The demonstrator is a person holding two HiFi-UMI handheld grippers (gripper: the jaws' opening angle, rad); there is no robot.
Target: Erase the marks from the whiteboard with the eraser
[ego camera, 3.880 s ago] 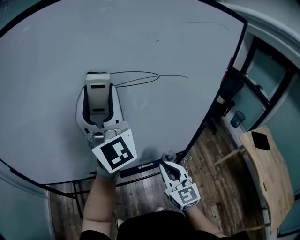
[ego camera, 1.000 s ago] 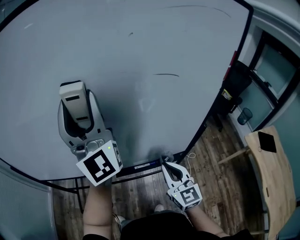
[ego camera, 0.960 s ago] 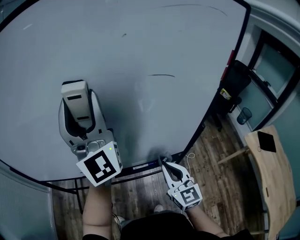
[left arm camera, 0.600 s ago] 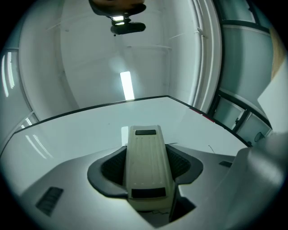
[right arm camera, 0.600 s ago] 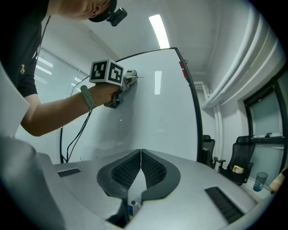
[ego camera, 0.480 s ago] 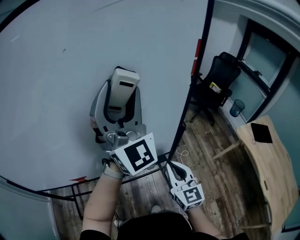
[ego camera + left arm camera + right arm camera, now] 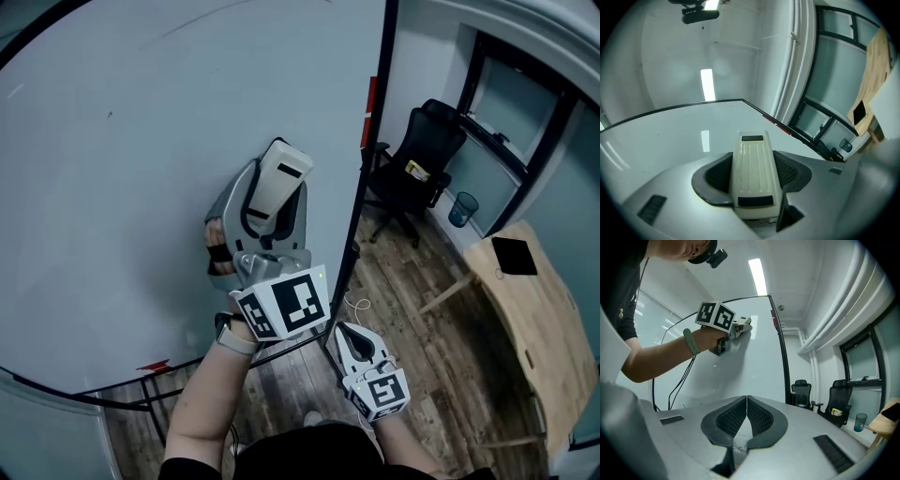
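Left tool (image 7: 267, 202): clenched on a cream eraser (image 7: 281, 172), one jaw on each long side, with the eraser's far end at the face of the whiteboard (image 7: 122, 187), near the whiteboard's right edge. Right tool (image 7: 349, 339): jaws pressed together with nothing between them, held off the whiteboard, below its lower right corner. Marks: a small dot (image 7: 110, 114) on the whiteboard left of the eraser, and a faint stroke (image 7: 202, 25) near the whiteboard's top edge.

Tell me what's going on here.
A person holds the eraser, gripped in the left claw, against the whiteboard near its right edge. The right claw is shut on nothing, held low by the person's body. The board looks mostly clean, apart from a small speck and a faint line near the top.
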